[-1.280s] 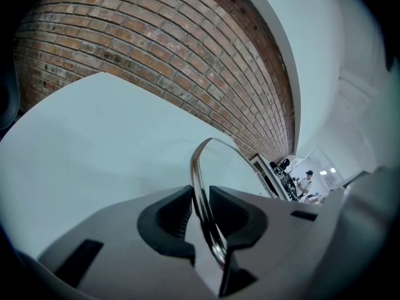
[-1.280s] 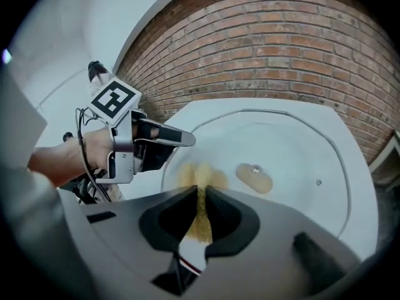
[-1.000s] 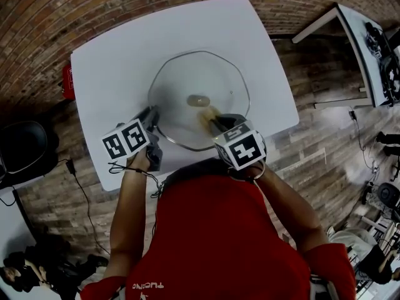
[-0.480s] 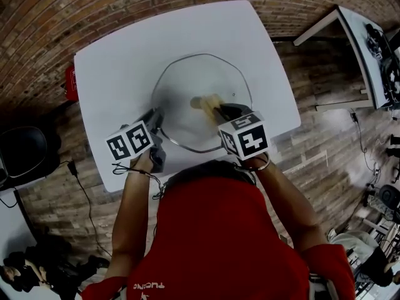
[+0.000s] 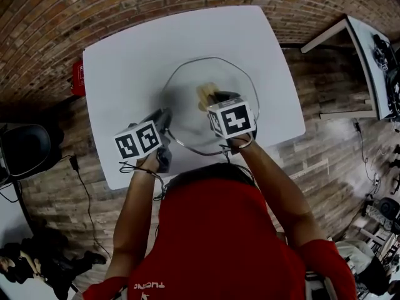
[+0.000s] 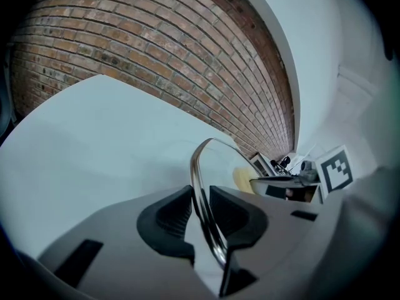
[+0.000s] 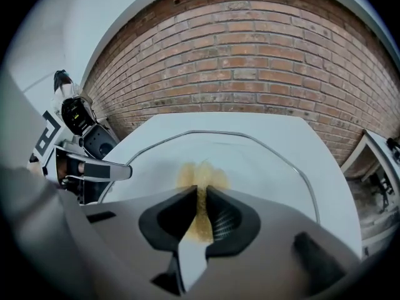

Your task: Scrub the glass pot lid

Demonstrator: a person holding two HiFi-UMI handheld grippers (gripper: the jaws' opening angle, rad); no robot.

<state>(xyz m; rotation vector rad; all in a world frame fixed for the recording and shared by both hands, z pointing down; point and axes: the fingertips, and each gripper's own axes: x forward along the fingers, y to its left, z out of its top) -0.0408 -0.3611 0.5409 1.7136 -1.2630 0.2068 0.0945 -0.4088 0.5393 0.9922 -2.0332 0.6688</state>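
- A white table [image 5: 125, 74] with rounded corners fills the upper middle of the head view.
- A brick wall [image 5: 50, 11] curves across the top of the frame, behind that table.
- A small red object [image 5: 77, 79] sits just beside the table's left edge, against the bricks.
- A black rounded seat [image 5: 25, 149] stands at the left edge.
- A thin black cable [image 5: 74, 162] trails down over the wood-plank floor [image 5: 325, 161].
- A second white table [image 5: 365, 49] at the upper right carries dark equipment, too small to identify.
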